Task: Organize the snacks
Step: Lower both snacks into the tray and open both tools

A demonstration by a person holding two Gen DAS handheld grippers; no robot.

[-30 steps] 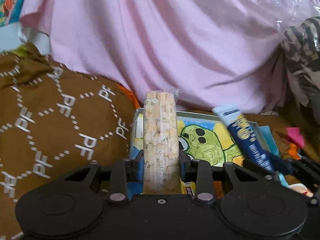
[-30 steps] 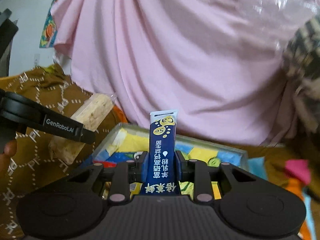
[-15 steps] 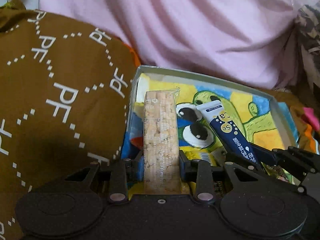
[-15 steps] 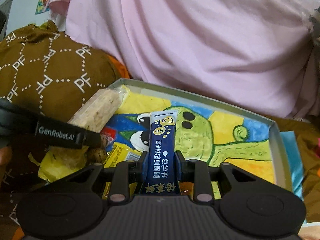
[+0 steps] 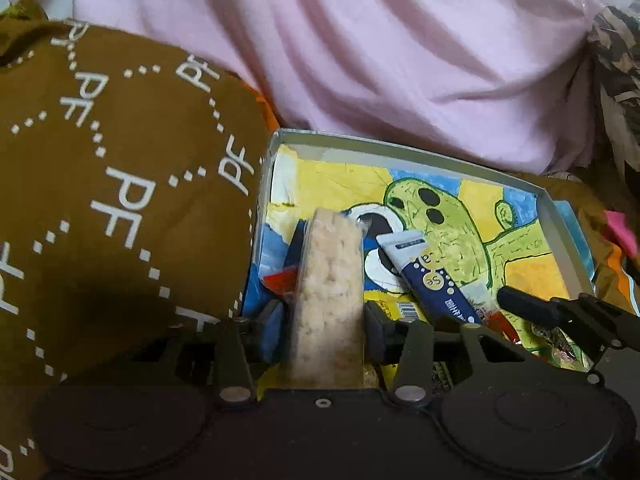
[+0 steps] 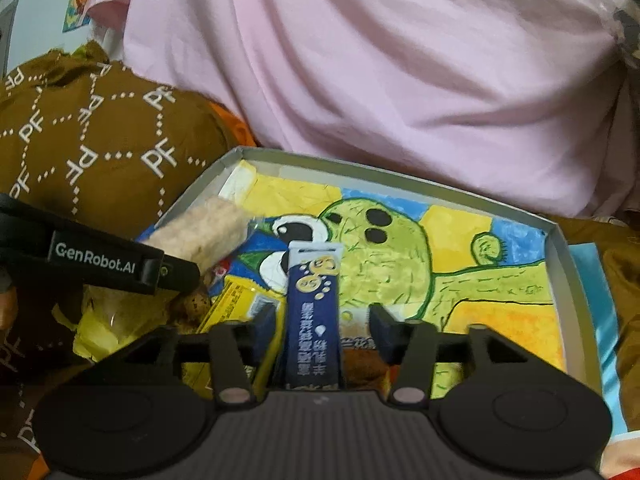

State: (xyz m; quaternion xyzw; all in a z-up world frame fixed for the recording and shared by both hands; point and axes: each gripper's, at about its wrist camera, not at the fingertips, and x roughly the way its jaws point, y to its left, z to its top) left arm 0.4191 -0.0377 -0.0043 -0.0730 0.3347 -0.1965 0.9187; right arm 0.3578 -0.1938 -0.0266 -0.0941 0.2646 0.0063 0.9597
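Observation:
A shallow grey box with a cartoon-picture floor lies on the bedding. My left gripper has its jaws parted around a clear-wrapped beige rice cracker bar, low over the box's left end. My right gripper has its jaws wide apart, with a dark blue snack stick standing loose between them. The stick and the right gripper's finger also show in the left wrist view. The bar shows in the right wrist view.
Yellow snack packets and a red wrapper lie in the box's near left corner. A brown patterned cushion rises on the left. Pink cloth hangs behind the box. A pink item lies at the right.
Both grippers have come down over the box and both have opened. The bar and the blue stick now sit loose between the spread jaws.

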